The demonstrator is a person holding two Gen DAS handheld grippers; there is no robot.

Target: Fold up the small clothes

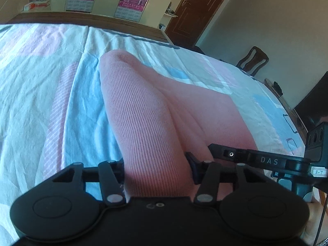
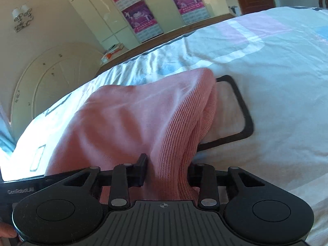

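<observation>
A pink ribbed knit garment (image 1: 143, 110) lies on the bed and runs away from the camera in the left wrist view. My left gripper (image 1: 156, 164) is shut on its near edge, and the cloth bunches between the fingers. In the right wrist view the same pink garment (image 2: 131, 121) is lifted in folds. My right gripper (image 2: 167, 170) is shut on its ribbed edge. The right gripper's body (image 1: 266, 161) shows at the right of the left wrist view, close beside the left one.
The bed sheet (image 1: 51, 86) is pale blue, white and pink, with printed black rectangles (image 2: 242, 110). A headboard (image 2: 51, 78) stands to the left. A wardrobe with posters (image 2: 135, 14), a brown door (image 1: 196, 6) and a chair (image 1: 253, 60) stand beyond the bed.
</observation>
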